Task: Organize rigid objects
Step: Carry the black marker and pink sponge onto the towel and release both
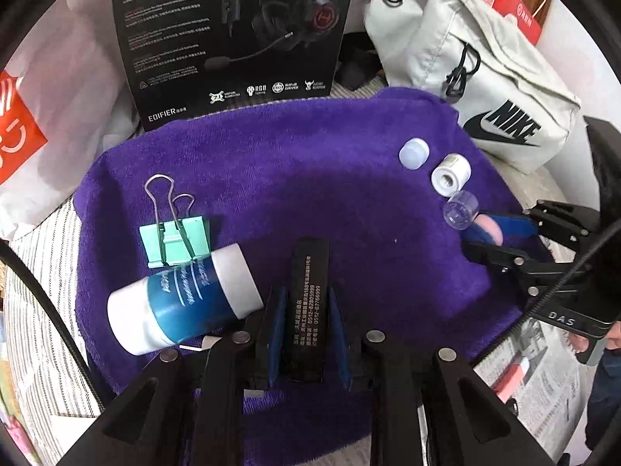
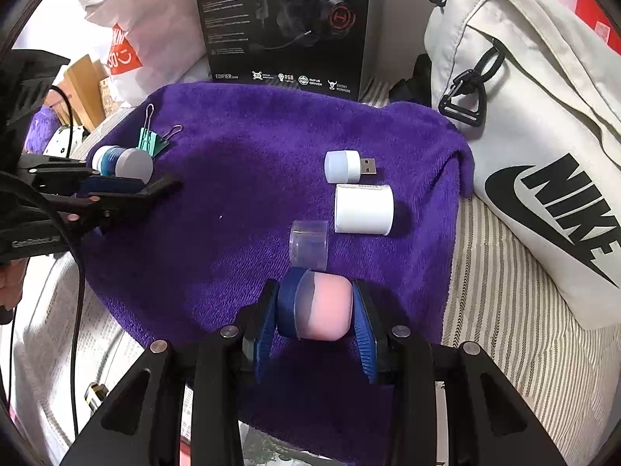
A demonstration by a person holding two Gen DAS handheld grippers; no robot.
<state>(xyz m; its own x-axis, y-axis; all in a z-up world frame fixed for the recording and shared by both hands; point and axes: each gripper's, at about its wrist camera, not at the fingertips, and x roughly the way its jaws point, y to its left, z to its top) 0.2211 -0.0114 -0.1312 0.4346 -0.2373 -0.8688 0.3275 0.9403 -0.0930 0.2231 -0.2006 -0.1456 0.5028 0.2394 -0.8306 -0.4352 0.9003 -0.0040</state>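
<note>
On a purple towel [image 1: 310, 178] the left gripper [image 1: 306, 303] has its jaws closed as far as they go on a black bar [image 1: 306, 295] with white print, which stands between the blue pads and points toward twelve o'clock in the left wrist view. At nine o'clock of that gripper lies a blue-and-white bottle [image 1: 182, 303] on its side, and a green binder clip [image 1: 174, 242] touches it at its eleven o'clock. The right gripper [image 2: 322, 310], its jaws partly apart, clamps a pink cap [image 2: 326, 306] between its pads. Just beyond it, at twelve o'clock in the right wrist view, lies a clear cap [image 2: 308, 244]; a white cylinder [image 2: 365, 209] lies at that cap's two o'clock, and a USB light [image 2: 347, 167] just past the cylinder. A headset box [image 1: 236, 35] stands at the towel's far edge, and a white Nike bag [image 2: 535, 155] lies at its three o'clock.
</note>
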